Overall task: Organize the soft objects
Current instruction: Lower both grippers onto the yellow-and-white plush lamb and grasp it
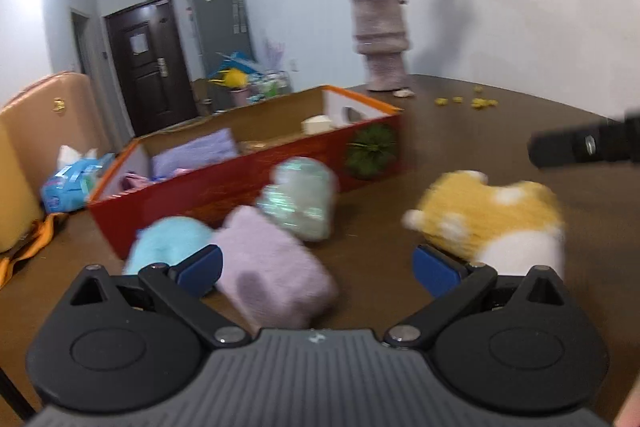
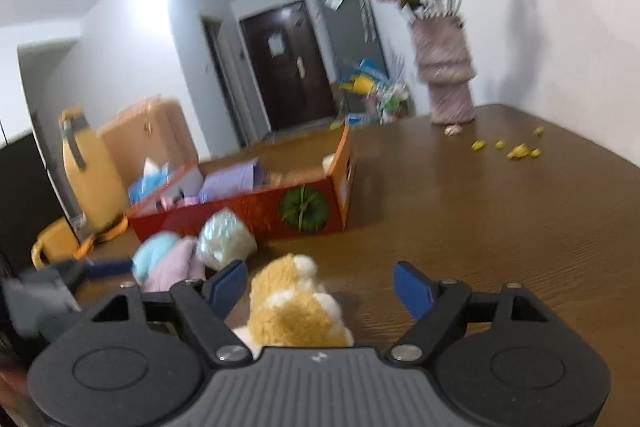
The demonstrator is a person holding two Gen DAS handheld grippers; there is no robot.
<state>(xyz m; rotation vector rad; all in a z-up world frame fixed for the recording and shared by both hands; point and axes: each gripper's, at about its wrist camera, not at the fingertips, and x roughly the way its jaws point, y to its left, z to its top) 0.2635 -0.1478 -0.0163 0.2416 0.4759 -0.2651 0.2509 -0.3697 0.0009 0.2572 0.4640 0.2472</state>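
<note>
Four soft objects seen on brown table (image 1: 460, 155), in front of red box (image 1: 256, 183).
- Yellow-and-white plush (image 1: 492, 219): lain on side, apart from others (white patches at ends).
- Lilac fuzzy piece (image 1: 272, 267): pressed against light-blue fluffy piece (image 1: 168, 247).
- Pale-green shimmery piece (image 1: 300, 199): just behind lilac one, close to box wall.
- Box: open-topped, purple fabric (image 1: 200, 155) already held inside, folded (detail blurred).
</note>
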